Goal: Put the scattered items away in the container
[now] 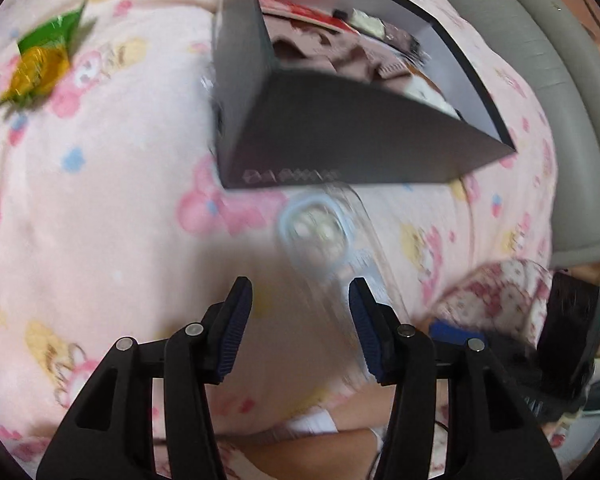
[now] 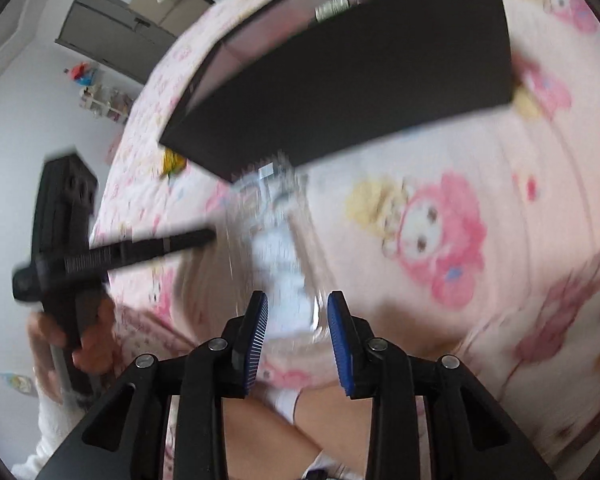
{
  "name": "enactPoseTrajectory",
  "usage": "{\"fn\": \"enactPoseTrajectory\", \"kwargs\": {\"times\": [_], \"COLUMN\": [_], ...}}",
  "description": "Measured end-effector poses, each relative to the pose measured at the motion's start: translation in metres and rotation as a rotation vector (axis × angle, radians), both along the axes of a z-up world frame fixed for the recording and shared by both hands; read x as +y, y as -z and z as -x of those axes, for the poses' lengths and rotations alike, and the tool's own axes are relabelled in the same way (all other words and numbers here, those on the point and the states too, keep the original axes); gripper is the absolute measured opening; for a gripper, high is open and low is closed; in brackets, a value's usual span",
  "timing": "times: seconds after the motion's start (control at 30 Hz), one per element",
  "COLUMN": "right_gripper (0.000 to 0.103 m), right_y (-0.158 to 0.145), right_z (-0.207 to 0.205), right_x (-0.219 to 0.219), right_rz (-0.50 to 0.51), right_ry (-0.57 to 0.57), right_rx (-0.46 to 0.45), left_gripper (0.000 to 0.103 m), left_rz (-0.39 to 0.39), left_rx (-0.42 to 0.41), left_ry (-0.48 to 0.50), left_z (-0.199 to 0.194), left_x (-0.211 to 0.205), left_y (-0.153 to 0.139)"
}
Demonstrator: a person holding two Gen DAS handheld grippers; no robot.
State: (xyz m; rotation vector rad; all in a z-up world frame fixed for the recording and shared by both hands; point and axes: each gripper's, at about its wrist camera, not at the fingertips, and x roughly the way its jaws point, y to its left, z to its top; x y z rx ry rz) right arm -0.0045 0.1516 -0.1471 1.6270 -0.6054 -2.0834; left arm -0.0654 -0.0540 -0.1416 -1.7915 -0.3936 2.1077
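A black box point(image 1: 340, 140) stands on the pink cartoon bedsheet point(image 1: 100, 200), with brown cloth and red and white packets inside. A clear plastic package point(image 2: 278, 248), blurred, reaches from the box's point(image 2: 360, 92) near wall back between my right gripper's point(image 2: 298, 300) blue pads, which are shut on its near end. From the left wrist, the package point(image 1: 316, 232) runs past the right finger of my left gripper point(image 1: 300, 284). That gripper is open, with only sheet showing between its pads. A green and yellow snack packet point(image 1: 44, 60) lies far left of the box.
A grey padded bed edge point(image 1: 560, 80) curves along the right. A person's bare leg and white sock point(image 2: 288, 400) lie under the grippers. A hand point(image 2: 92, 344) holds the left tool. A grey cupboard point(image 2: 112, 28) and a small shelf stand beyond the bed.
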Motion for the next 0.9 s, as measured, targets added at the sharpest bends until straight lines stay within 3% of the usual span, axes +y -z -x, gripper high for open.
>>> {"fn": "enactPoseTrajectory", "kwargs": {"times": [0.17, 0.3, 0.4, 0.47, 0.5, 0.53, 0.63, 0.77, 0.9], "right_gripper": [0.036, 0.037, 0.037, 0.037, 0.037, 0.037, 0.037, 0.039, 0.039], "right_y": [0.016, 0.018, 0.029, 0.032, 0.032, 0.031, 0.016, -0.004, -0.024], "right_z": [-0.008, -0.010, -0.011, -0.012, -0.012, -0.010, -0.003, 0.014, 0.036], "right_x": [-0.018, -0.029, -0.030, -0.031, -0.032, -0.032, -0.023, -0.001, 0.019], "right_rz": [0.000, -0.035, 0.004, 0.034, 0.037, 0.033, -0.023, -0.108, -0.152], "right_ry": [-0.026, -0.059, -0.074, -0.084, -0.080, -0.077, -0.042, 0.063, 0.138], "right_rx": [-0.077, -0.072, -0.114, -0.125, -0.121, -0.115, -0.050, 0.035, 0.097], "left_gripper": [0.051, 0.052, 0.052, 0.049, 0.040, 0.039, 0.039, 0.038, 0.042], "left_rz": [0.104, 0.161, 0.136, 0.076, 0.024, -0.007, 0.021, -0.042, -0.025], "left_rx": [0.046, 0.046, -0.001, -0.030, -0.054, -0.068, -0.040, -0.059, -0.020], "left_ry": [0.035, 0.050, 0.041, 0.048, 0.044, 0.030, 0.033, 0.050, 0.046], "left_z": [0.014, 0.036, 0.042, 0.041, 0.039, 0.036, 0.026, 0.013, 0.004], "left_x": [0.020, 0.030, 0.027, 0.022, 0.019, 0.016, 0.015, 0.018, 0.019], "left_y": [-0.011, 0.003, 0.020, 0.026, 0.029, 0.030, 0.026, 0.022, 0.013]}}
